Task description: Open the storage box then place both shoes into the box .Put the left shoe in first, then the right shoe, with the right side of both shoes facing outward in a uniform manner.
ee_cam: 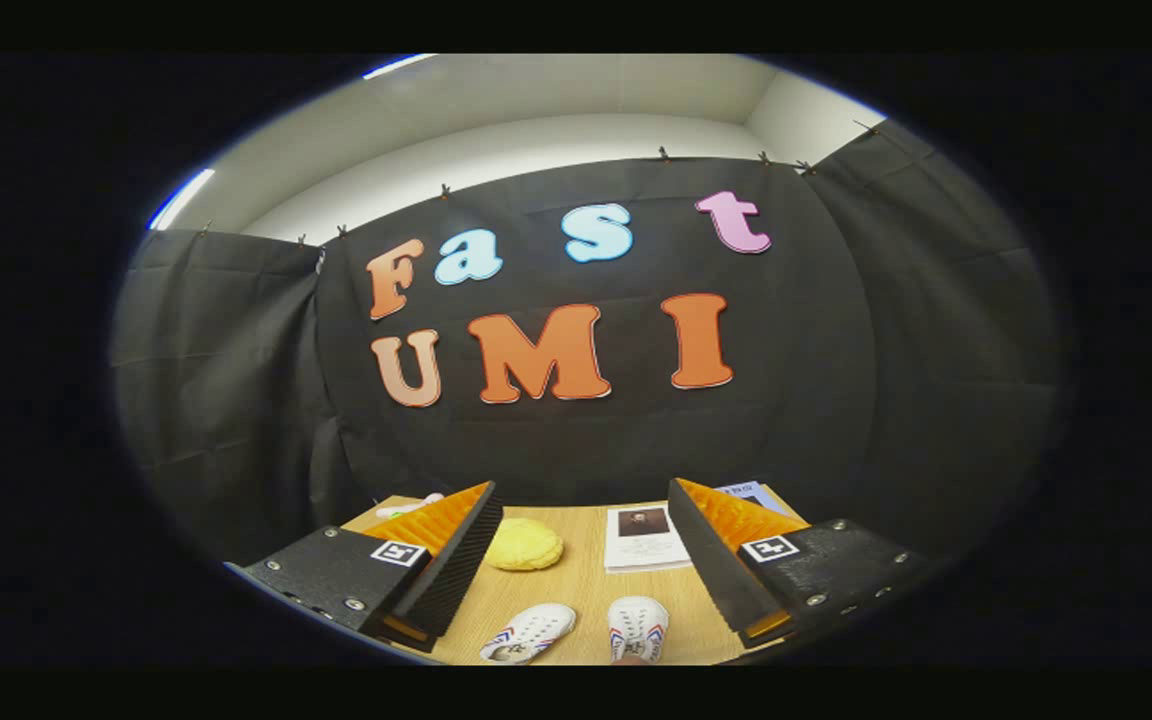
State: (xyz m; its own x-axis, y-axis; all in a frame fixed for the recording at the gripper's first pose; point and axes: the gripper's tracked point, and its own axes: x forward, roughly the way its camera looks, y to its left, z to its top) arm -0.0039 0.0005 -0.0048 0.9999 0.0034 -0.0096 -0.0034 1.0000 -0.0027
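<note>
Two small white shoes lie on the wooden bench, both in the gap between the gripper's fingers and close to the bench's near edge: the left-hand shoe (528, 633) lies slanted, its toe turned toward the far right, and it shows blue and red stripes on its side; the right-hand shoe (637, 629) sits just beside it, apart by a narrow strip of bare wood, pointing nearly straight toward the far edge, with the same striped marks. The gripper (576, 560) hangs above the bench with its fingers spread wide and released, grasping nothing, one finger on each side of the pair. Beyond the shoes, toward the far edge and near the left finger, rests a round yellow bun-shaped thing (524, 545). Beside it, toward the right finger, lies a white booklet (645, 537) with a dark picture on its cover. At the far right corner a bluish printed sheet (751, 493) peeks out behind the right finger, and at the far left corner a pale small object (410, 506), too blurred to name, lies at the bench (586, 590) edge.
</note>
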